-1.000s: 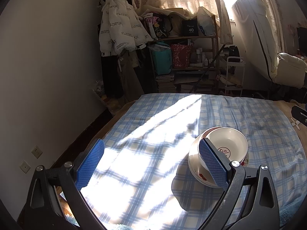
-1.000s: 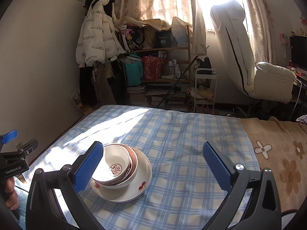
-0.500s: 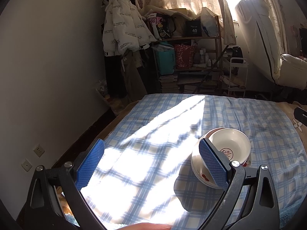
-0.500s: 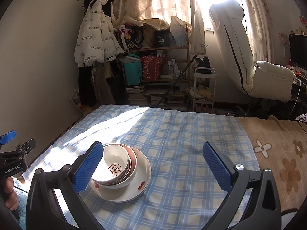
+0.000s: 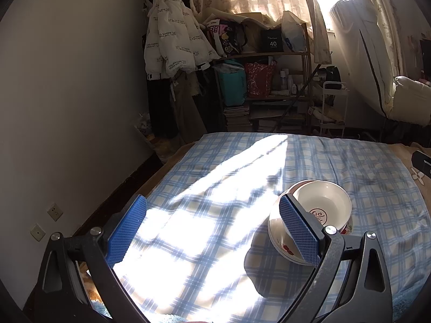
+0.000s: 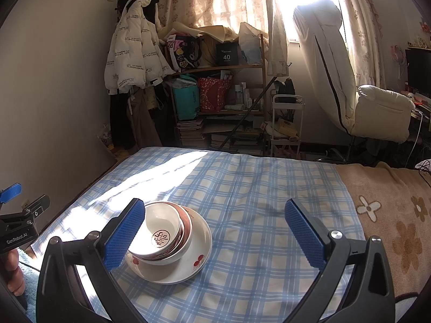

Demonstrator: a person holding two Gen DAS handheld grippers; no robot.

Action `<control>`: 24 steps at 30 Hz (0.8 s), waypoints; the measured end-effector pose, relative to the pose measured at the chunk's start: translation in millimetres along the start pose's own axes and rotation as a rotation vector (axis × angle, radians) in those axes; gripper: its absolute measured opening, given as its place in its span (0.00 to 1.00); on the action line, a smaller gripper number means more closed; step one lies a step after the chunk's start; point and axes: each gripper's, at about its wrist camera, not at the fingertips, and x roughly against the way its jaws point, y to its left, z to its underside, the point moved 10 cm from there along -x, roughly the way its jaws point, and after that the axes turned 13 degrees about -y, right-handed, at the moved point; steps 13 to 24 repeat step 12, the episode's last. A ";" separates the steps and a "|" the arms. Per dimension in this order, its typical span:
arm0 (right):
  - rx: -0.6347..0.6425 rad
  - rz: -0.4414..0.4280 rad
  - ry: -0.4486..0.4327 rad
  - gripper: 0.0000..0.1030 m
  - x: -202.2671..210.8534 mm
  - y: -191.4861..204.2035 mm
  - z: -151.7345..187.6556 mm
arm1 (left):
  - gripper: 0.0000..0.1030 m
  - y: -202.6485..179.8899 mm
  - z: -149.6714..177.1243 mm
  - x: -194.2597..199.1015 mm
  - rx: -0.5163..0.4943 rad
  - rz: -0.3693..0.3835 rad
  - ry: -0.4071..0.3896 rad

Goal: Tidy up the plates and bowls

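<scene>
- Sunlit bedroom, blue plaid bedsheet (image 6: 256, 188) covering the bed, brown flowered blanket (image 6: 390, 202) lying along its right side.
- Standing behind the bed: cluttered wooden shelf (image 6: 223, 88), white puffer jacket (image 6: 134, 51) hanging to its left, cream reclining chair (image 6: 371, 107) by the curtained window.
- Sitting on the sheet: white plate with red cherries (image 6: 199, 245), carrying a white bowl (image 6: 172, 258), a red-rimmed bowl (image 6: 187, 226) nesting in that, a small white bowl with a red emblem (image 6: 161, 226) on top.
- Hovering just right of the stack: right gripper (image 6: 215, 231), spread wide, clasping nothing, left blue pad overlapping the bowls in view.
- Hovering left of the same stack (image 5: 323, 210): left gripper (image 5: 212, 228), likewise gaping and gripping nothing.
- Showing at the left edge of the right view: fingers (image 6: 13, 274) wrapping the left handle.
</scene>
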 end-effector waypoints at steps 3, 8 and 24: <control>0.000 0.000 0.000 1.00 0.0 0.0 -0.2 | 0.95 0.4 0.4 0.1 0.000 -0.003 -0.001; -0.001 0.000 0.000 1.00 -0.1 -0.5 0.1 | 0.95 1.3 1.0 -0.3 -0.001 -0.004 0.000; 0.000 0.000 0.000 1.00 -0.2 -0.4 -0.4 | 0.95 1.1 1.6 0.4 -0.003 -0.003 0.001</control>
